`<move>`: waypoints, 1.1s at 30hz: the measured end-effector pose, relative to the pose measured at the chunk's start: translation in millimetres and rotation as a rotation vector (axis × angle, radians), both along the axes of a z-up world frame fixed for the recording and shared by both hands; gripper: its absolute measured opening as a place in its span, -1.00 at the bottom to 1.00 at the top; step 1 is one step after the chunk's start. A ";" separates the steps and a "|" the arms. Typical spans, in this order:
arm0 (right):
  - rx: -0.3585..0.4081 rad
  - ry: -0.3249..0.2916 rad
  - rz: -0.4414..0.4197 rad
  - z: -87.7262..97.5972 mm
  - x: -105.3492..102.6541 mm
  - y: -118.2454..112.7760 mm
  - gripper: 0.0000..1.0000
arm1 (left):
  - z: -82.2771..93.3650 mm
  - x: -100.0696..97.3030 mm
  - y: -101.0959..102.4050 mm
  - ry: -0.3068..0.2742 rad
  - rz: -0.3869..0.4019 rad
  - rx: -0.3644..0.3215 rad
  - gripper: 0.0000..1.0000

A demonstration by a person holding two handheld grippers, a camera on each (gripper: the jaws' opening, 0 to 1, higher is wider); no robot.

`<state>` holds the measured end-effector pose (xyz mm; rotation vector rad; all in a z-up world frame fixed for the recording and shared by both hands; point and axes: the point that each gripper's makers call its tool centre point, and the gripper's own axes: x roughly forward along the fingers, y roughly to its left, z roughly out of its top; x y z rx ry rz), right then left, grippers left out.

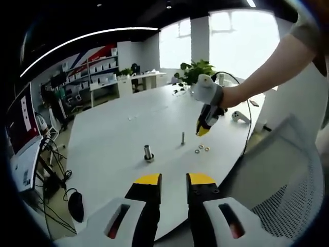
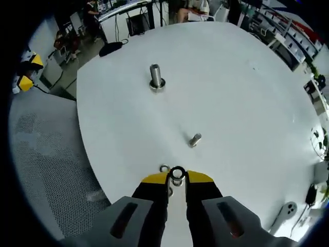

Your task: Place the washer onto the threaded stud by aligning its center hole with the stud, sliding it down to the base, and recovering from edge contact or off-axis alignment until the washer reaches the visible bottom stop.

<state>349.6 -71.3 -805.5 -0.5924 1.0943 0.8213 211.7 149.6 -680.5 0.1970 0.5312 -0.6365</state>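
Note:
On the white round table a thin threaded stud stands upright; in the right gripper view this stud rises just ahead of my jaws. A thicker stud on a round base stands to its left, also seen as the thicker stud farther away. My right gripper is shut on a dark washer at its yellow tips. A person's hand holds this right gripper low over loose washers. Another loose washer lies beside the tips. My left gripper is open and empty, back from the table edge.
A white mesh chair stands at the table's near edge, also seen as the chair. A small white device with a cable lies beyond the right gripper. A potted plant stands at the far side. Desks and shelves line the room.

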 end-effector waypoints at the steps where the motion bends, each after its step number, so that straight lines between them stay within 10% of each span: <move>1: -0.002 -0.002 -0.001 0.0 2.0 -1.3 -0.73 | -0.3 0.1 0.5 0.001 0.003 0.000 -0.67; 33: -0.032 -0.034 0.092 -8.5 42.2 26.1 -0.72 | -2.9 -0.1 2.2 0.010 0.004 0.010 -0.67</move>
